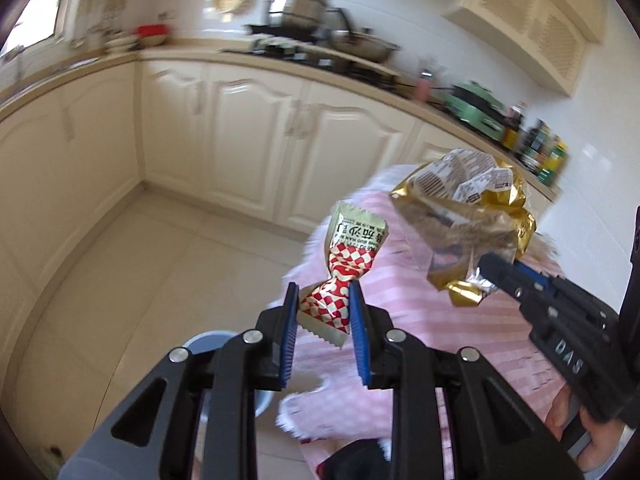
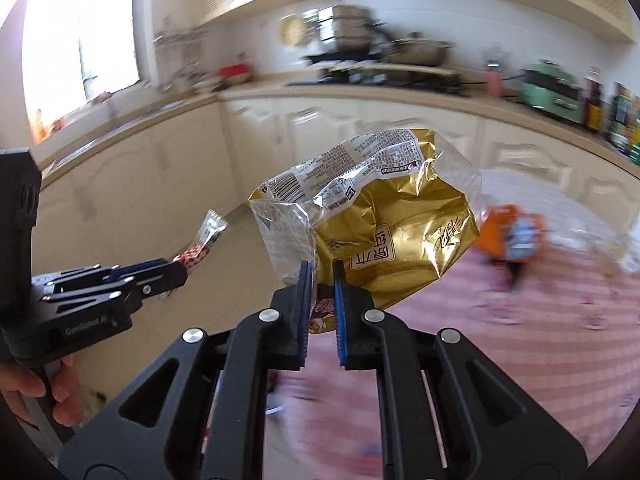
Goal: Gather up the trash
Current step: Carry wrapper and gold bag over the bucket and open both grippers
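In a cream-cabinet kitchen, I hold a piece of rubbish in each hand-held tool, both lifted clear above the pink checked tablecloth [image 2: 540,340].

My left gripper [image 1: 324,304] is closed most of the way, its blue pads pinching the twisted waist of a red-and-white checked snack wrapper [image 1: 348,268]. I grip it at that narrow neck because the bunched film gives the pads something firm to bite; the printed top stands up above the jaws and the crimped tail hangs loose beneath.

My right gripper [image 2: 320,280] is nearly closed as well, clamped on the lower edge of a crumpled gold foil bag [image 2: 384,232]. The bag billows up and away from the pads, its clear panel and barcode side turned toward the cupboards. Taking it by the edge, I judge, keeps the bulky body out of the jaws.

The two tools sit near each other but the wrappers do not touch. I carry both at once, it seems, to save a trip. A rounded grey-blue container [image 1: 208,342] shows below my left tool on the tiled floor [image 1: 120,280]; it may be the bin, though little of it is visible. An orange packet [image 2: 508,236] lies blurred on the cloth beyond, likely more trash.
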Demonstrator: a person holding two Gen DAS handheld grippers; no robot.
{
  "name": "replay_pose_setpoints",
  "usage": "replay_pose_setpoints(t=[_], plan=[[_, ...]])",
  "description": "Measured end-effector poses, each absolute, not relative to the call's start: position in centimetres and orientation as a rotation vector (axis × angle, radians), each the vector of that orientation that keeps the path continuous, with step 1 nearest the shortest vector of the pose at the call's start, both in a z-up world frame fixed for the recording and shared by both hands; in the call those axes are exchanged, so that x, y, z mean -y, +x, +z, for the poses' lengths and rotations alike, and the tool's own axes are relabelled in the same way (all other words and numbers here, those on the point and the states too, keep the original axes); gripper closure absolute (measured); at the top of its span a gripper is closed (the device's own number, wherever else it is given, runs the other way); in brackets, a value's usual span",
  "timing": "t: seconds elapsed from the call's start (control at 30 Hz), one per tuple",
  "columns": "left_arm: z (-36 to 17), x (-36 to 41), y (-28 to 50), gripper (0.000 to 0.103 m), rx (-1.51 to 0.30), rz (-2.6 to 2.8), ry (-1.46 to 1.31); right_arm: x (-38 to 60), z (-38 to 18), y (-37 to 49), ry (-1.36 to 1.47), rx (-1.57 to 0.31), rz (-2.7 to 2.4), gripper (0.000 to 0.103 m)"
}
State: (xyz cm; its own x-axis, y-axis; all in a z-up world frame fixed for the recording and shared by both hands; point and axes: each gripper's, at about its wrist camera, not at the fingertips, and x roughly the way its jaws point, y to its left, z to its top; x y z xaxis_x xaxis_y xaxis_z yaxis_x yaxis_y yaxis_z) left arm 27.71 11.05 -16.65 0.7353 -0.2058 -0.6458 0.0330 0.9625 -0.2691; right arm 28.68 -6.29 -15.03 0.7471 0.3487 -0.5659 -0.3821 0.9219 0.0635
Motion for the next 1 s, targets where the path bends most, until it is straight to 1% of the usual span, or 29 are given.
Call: replay_pose_setpoints(t=[0.2,0.37,0.57,0.67,0.73,0.83,0.9,0.93,0.97,1.0], plan=[[-20.7,-18.2,27.0,0.080,-0.794,0.014,-0.308,-2.9,-20.3,30.0,-0.137,-0.730,0.528,0.092],[-26.5,-21.9,27.8,0.080,-0.891,0.070,-0.377,-8.1,-27.6,31.7,-0.181,-0.901,0.588,0.092],[-33.8,-23.9,29.8,0.080,-1.030,0.088,-0.446,-10.3,-36.9,34.5,-0.180,-1.126,0.582,0.092],[-37.1,-24.7,30.7,0.080,-1.088,0.096,-0.468,-11.2,-41.0,36.3,-0.150,-1.231,0.573,0.092],[-39.1,-25.1,31.3,0.080,-1.124,0.102,-0.478,-11.4,-42.8,37.2,-0.134,-1.268,0.565,0.092],[-41.2,-25.7,32.1,0.080,-1.166,0.108,-0.490,-11.8,-45.3,38.7,-0.113,-1.307,0.551,0.086],[-42.3,-25.6,32.7,0.080,-1.188,0.111,-0.495,-11.9,-46.2,39.4,-0.112,-1.325,0.543,0.085],[-42.4,-25.4,33.1,0.080,-1.194,0.111,-0.495,-12.0,-46.6,39.8,-0.115,-1.331,0.539,0.082],[-43.0,-25.4,33.4,0.080,-1.205,0.110,-0.498,-12.0,-46.9,40.1,-0.109,-1.336,0.540,0.078],[-43.5,-25.2,33.7,0.080,-1.214,0.108,-0.499,-12.0,-47.0,40.3,-0.103,-1.335,0.540,0.067]])
